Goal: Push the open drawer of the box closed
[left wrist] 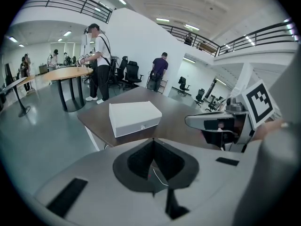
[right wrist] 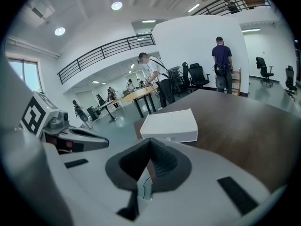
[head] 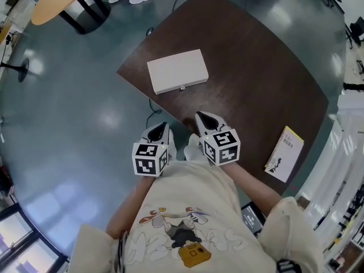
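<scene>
A flat white box [head: 177, 71] lies on the dark brown table [head: 256, 84], towards its left corner. A small knob [head: 183, 87] sits on the side facing me, and the drawer front looks flush with the box [left wrist: 134, 117] [right wrist: 171, 125]. Both grippers hang close to my body at the table's near edge, well short of the box. My left gripper [head: 161, 127] [left wrist: 153, 141] is shut with nothing between its pads. My right gripper [head: 206, 117] [right wrist: 150, 141] is also shut and empty. Each one shows in the other's view, the right gripper [left wrist: 190, 121] and the left gripper [right wrist: 104, 143].
A yellow and white booklet [head: 285, 154] lies at the table's near right edge. A round wooden table [head: 57, 1] stands at the far left on the grey floor. People stand beyond it [left wrist: 99, 62] and behind the dark table [right wrist: 222, 62], among office chairs.
</scene>
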The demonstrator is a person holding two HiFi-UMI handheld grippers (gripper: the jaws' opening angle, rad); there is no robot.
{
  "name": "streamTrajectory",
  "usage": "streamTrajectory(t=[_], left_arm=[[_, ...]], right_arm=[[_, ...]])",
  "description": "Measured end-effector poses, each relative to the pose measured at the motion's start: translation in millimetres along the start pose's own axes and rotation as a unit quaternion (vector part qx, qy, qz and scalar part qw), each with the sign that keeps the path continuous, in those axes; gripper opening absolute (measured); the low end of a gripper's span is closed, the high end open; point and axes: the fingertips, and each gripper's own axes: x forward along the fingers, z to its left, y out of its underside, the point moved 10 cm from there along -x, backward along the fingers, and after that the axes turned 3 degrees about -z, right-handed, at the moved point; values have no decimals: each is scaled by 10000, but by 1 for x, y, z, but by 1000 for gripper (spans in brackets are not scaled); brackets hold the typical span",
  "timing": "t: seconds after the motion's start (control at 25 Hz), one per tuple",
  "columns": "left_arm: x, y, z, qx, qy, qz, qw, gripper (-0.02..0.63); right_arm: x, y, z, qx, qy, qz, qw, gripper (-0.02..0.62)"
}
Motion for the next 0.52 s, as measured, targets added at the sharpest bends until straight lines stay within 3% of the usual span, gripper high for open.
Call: streamTrajectory(t=[0.52], left_arm=[[11,-1,-6,-21,42,-31,10000,6]], right_arm=[[-10,4,-18,59,77,-11,10000,6]])
